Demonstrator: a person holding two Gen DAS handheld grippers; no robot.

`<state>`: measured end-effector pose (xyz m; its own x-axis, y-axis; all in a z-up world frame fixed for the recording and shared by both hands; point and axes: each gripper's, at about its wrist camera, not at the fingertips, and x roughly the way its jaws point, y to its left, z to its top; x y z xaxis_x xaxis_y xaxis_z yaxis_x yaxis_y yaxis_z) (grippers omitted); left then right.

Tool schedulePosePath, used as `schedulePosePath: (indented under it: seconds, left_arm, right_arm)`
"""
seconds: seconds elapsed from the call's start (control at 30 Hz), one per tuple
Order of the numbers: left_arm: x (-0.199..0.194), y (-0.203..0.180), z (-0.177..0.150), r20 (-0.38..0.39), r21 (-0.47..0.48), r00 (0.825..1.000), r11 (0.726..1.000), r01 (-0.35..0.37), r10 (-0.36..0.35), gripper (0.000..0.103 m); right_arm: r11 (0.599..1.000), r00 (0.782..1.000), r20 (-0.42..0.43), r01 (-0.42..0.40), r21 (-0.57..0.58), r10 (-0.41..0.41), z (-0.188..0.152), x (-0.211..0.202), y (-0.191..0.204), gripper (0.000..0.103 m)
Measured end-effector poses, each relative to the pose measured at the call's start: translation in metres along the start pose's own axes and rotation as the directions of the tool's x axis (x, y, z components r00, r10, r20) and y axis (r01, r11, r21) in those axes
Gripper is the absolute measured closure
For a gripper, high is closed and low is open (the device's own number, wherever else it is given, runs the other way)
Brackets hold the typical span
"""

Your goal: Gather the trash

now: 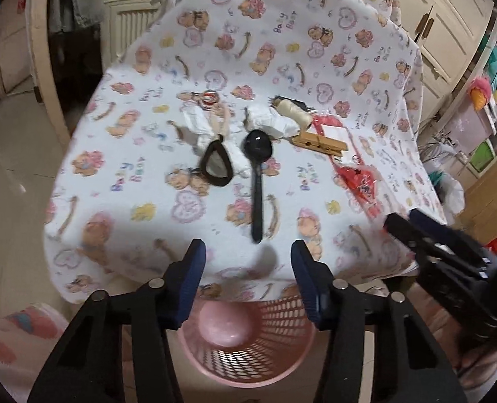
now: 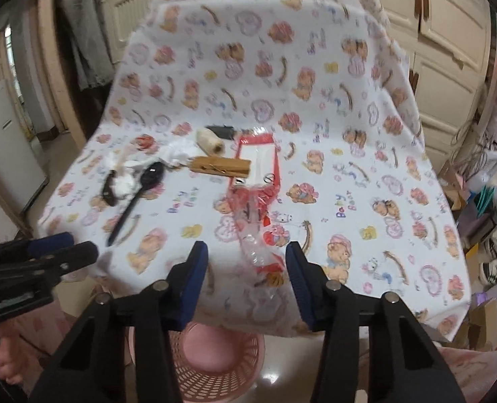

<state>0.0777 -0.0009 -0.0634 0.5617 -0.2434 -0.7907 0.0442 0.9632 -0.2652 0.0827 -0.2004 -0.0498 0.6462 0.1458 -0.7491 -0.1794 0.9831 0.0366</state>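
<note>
On the bear-print cloth lie a black plastic spoon (image 1: 256, 181) (image 2: 137, 191), crumpled white tissues (image 1: 271, 122) (image 2: 178, 154), a red-and-clear plastic wrapper (image 1: 352, 168) (image 2: 258, 201), a black hair tie (image 1: 216, 164) and a wooden clothespin (image 1: 318, 142) (image 2: 221, 166). A pink mesh bin (image 1: 248, 339) (image 2: 208, 356) stands on the floor under the table's near edge. My left gripper (image 1: 246, 258) is open and empty, above the bin, in front of the spoon's handle. My right gripper (image 2: 246, 262) is open and empty, its fingers either side of the wrapper's near end.
A spool of cream thread (image 1: 297, 112) (image 2: 209, 141) and a small red-and-white object (image 1: 209, 99) lie at the back of the items. Cream cabinets (image 2: 449, 33) stand behind. Cluttered shelves and bags (image 1: 476, 141) fill the right side.
</note>
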Motion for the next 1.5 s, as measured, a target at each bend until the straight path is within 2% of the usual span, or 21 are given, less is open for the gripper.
schedulePosePath:
  seconds: [0.13, 0.2, 0.4, 0.5, 0.53, 0.57, 0.67, 0.73, 0.77, 0.83, 0.9, 0.97, 1.03, 1.27, 1.5]
  left_arm:
    - [0.013, -0.010, 0.008, -0.017, 0.038, 1.000, 0.999, -0.013, 0.014, 0.066]
    - [0.020, -0.015, 0.010, -0.025, 0.058, 0.999, 0.998, -0.030, 0.032, 0.067]
    - [0.030, -0.028, 0.013, 0.012, 0.121, 0.993, 0.986, -0.119, 0.118, 0.066]
    - [0.023, -0.028, 0.010, 0.026, 0.113, 0.993, 0.986, -0.118, 0.116, 0.043]
    - [0.019, -0.028, 0.010, 0.038, 0.112, 0.992, 0.986, -0.123, 0.120, 0.030]
    - [0.014, -0.028, 0.010, 0.058, 0.110, 0.991, 0.985, -0.129, 0.123, 0.026]
    - [0.001, -0.027, 0.011, 0.102, 0.117, 0.989, 0.986, -0.120, 0.108, 0.026]
    - [-0.003, -0.026, 0.011, 0.110, 0.111, 0.988, 0.986, -0.124, 0.112, 0.025]
    - [-0.005, -0.024, 0.011, 0.108, 0.106, 0.987, 0.986, -0.129, 0.118, 0.022]
    - [-0.010, -0.023, 0.008, 0.111, 0.104, 0.983, 0.982, -0.160, 0.148, 0.014]
    - [-0.018, -0.024, 0.004, 0.139, 0.123, 0.976, 0.975, -0.183, 0.165, 0.009]
    - [-0.027, -0.027, 0.000, 0.161, 0.148, 0.973, 0.970, -0.191, 0.167, 0.001]
    - [-0.033, -0.028, -0.003, 0.174, 0.164, 0.971, 0.968, -0.191, 0.162, 0.001]
    - [-0.045, -0.028, -0.012, 0.195, 0.173, 0.968, 0.965, -0.195, 0.161, 0.001]
    - [-0.048, -0.018, -0.008, 0.185, 0.116, 0.972, 0.979, -0.170, 0.147, 0.001]
  right_arm:
    - [0.999, 0.999, -0.047, -0.011, 0.034, 0.013, -0.001, 0.015, -0.007, 0.078]
    - [0.999, 0.998, -0.060, -0.018, 0.048, 0.021, -0.001, 0.018, -0.009, 0.086]
    - [0.997, 0.998, -0.047, -0.027, 0.077, 0.031, 0.000, 0.011, -0.014, 0.088]
    - [0.995, 0.999, -0.032, -0.028, 0.099, 0.031, -0.001, 0.002, -0.018, 0.070]
    - [0.995, 0.999, -0.019, -0.027, 0.101, 0.029, -0.001, -0.002, -0.019, 0.066]
    - [0.995, 1.000, -0.007, -0.024, 0.096, 0.025, -0.001, -0.006, -0.019, 0.064]
    - [0.998, 1.000, 0.028, 0.004, 0.062, -0.006, -0.002, -0.016, -0.017, 0.053]
    - [0.999, 0.999, 0.045, 0.019, 0.045, -0.021, -0.004, -0.022, -0.016, 0.038]
    - [0.999, 0.998, 0.055, 0.022, 0.044, -0.025, -0.005, -0.025, -0.016, 0.035]
    - [0.998, 0.997, 0.067, 0.031, 0.047, -0.034, -0.008, -0.031, -0.017, 0.016]
    - [0.997, 0.995, 0.087, 0.041, 0.059, -0.046, -0.010, -0.038, -0.018, 0.009]
    - [0.998, 0.994, 0.097, 0.040, 0.057, -0.045, -0.010, -0.044, -0.019, 0.009]
    - [0.998, 0.993, 0.110, 0.040, 0.050, -0.045, -0.011, -0.051, -0.019, 0.000]
    - [0.997, 0.987, 0.147, 0.055, 0.056, -0.063, -0.020, -0.070, -0.017, 0.000]
    - [0.995, 0.987, 0.129, 0.094, 0.025, -0.096, -0.024, -0.063, -0.012, 0.000]
